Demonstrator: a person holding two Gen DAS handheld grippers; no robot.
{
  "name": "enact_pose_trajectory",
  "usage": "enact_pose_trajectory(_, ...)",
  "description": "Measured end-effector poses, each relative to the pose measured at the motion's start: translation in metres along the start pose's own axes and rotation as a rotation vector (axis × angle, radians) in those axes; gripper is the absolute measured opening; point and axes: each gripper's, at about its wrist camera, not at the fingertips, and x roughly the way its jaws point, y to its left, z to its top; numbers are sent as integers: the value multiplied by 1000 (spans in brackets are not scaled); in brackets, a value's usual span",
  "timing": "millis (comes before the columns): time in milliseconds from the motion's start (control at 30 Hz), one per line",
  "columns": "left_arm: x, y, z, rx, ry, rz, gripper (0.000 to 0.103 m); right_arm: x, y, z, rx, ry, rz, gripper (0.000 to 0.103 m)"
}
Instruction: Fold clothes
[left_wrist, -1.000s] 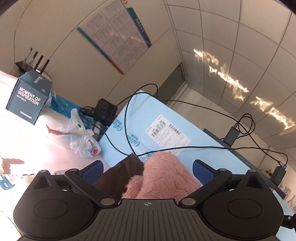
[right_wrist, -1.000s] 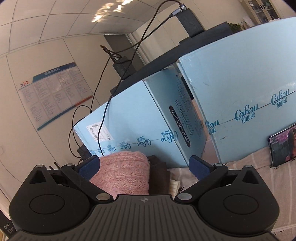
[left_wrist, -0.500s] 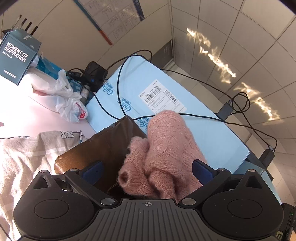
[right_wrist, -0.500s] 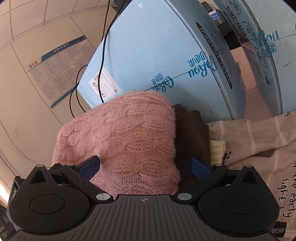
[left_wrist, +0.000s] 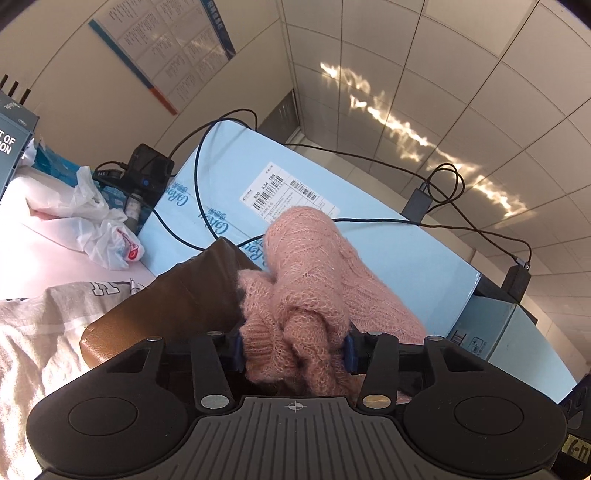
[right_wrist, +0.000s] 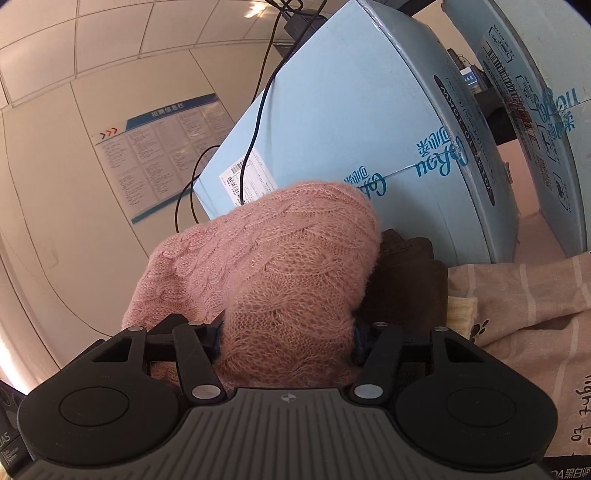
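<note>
- Pale beige bedding (right_wrist: 524, 314) with printed letters covers your work surface; light-blue cartons (right_wrist: 351, 122) and a wall notice board (right_wrist: 162, 147) stand behind.
- Your pink knit sweater (right_wrist: 280, 266) lies bunched on a brown garment (left_wrist: 173, 306) — its lower part hides behind the gripper bodies.
- Left gripper (left_wrist: 293, 349) and right gripper (right_wrist: 288, 339) point about level, jaws closing on sweater folds.

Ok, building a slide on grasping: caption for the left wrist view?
Left tool closing on a bunched pink sweater beside a brown garment.
</note>
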Motion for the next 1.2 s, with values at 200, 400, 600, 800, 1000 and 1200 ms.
enact_pose_trajectory(200, -23, -15, 9, 30, -111, -64, 37, -28, 36, 6, -88, -102, 63, 44)
enact_pose_trajectory(400, -65, -47, 11, 64, -195, -155, 37, -83, 75, 18, -32, -187, 39, 44)
enact_pose_trajectory(600, -107, -86, -6, 89, -125, -172, 37, -149, 84, 13, 4, -156, -39, 44)
enact_pose_trajectory(800, -121, -119, -30, 107, -1, -170, 37, -201, 68, -2, 47, -123, -107, 44)
enact_pose_trajectory(1000, -116, -154, -59, 123, 123, -190, 37, -250, 24, -7, 132, -81, -162, 45)
enact_pose_trajectory(1200, -92, -187, -88, 164, 257, -205, 38, -286, -18, -5, 179, -59, -235, 46)
